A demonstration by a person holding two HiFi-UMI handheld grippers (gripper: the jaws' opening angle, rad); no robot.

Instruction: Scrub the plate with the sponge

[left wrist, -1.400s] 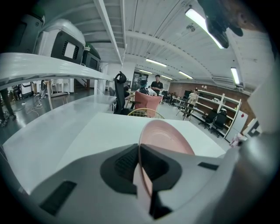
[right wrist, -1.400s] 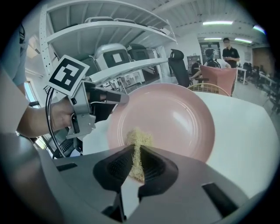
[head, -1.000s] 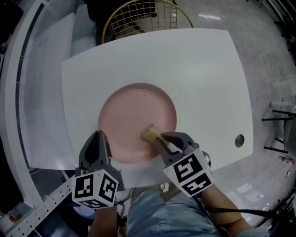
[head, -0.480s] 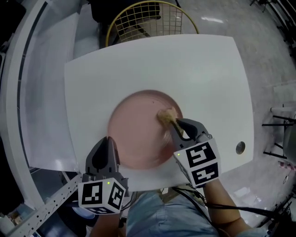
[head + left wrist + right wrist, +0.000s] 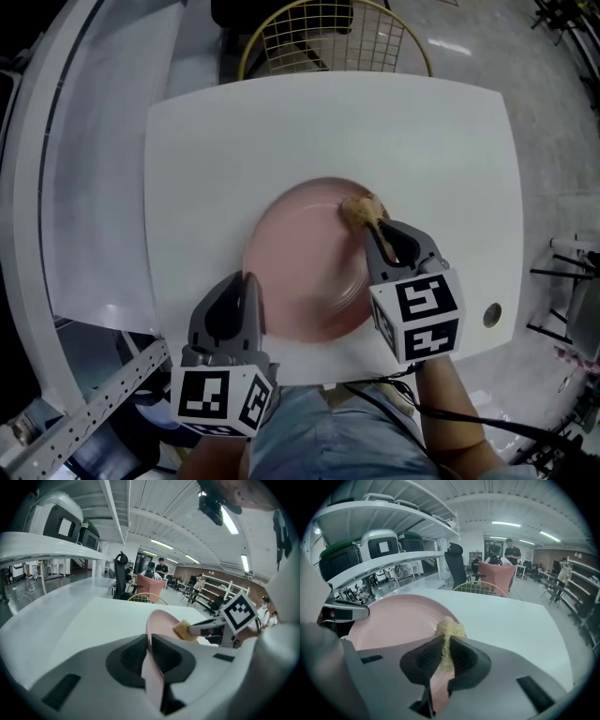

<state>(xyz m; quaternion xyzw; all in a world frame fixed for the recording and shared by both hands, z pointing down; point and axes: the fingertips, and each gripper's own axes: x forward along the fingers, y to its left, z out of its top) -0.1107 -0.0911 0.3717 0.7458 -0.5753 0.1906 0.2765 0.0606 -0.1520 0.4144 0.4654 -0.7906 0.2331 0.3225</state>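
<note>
Pink plate (image 5: 300,267) on white surface (image 5: 234,131), bare room beyond; left gripper (image 5: 247,279) clamped on near rim, jaws just eased; right gripper (image 5: 377,227) pinches sponge (image 5: 361,210) at far-right rim.

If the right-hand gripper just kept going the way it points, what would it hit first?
Probably the pink plate: the sponge held by the right gripper sits at the plate's far rim, white table beyond.

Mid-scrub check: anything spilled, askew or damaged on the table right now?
Nothing stands out. The round pink plate lies flat on the white table. The left gripper clamps its near rim, its jaws having just opened slightly, and the right gripper presses the tan fibrous sponge at the far right rim.
</note>
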